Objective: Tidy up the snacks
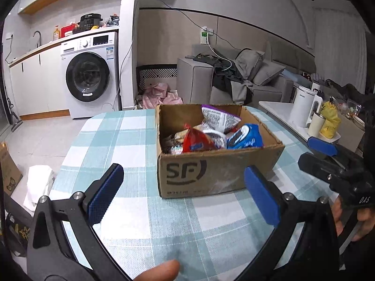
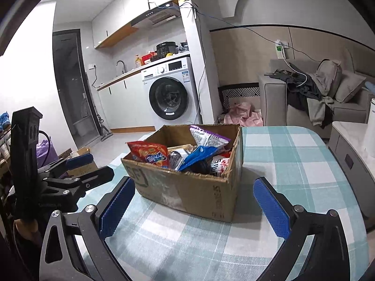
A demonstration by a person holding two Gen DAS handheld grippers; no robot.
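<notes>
Both claws spread wide over the checked desk (image 1: 131, 140), nothing pinched.
Left claw (image 1: 185, 192) and right claw (image 2: 194, 205) hang just short of the cardboard box (image 1: 218, 171), which sits on the desk stuffed with snack bags (image 1: 222, 133).

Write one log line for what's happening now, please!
left gripper: open, empty | right gripper: open, empty | cardboard box: on checked tablecloth, holds snack bags | step: approaching box

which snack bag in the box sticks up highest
The purple-and-white bag, standing against the far wall of the cardboard box; the red bag and blue bag lie lower.
</notes>
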